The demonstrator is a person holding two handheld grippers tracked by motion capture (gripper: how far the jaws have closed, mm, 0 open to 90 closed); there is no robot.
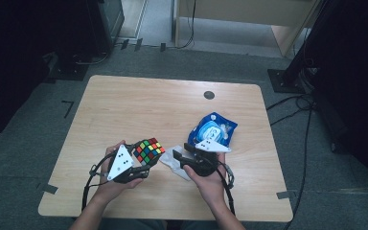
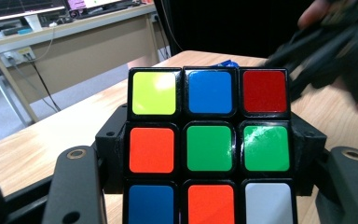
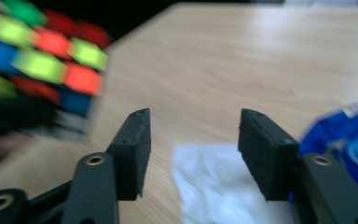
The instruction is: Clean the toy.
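Note:
A scrambled colour cube is held up over the table's front, clamped between the black jaws of my left gripper. In the left gripper view the cube shows yellow, blue, red, orange, green and white squares. My right gripper is just right of the cube, jaws apart with nothing between them. In the right gripper view its fingers stand wide over a white tissue that lies flat on the wood, with the blurred cube up at the left.
A blue wipes packet lies on the wooden table just beyond my right gripper, its edge beside the right jaw. A small dark round mark sits near the far edge. Cables trail from both grippers toward the person.

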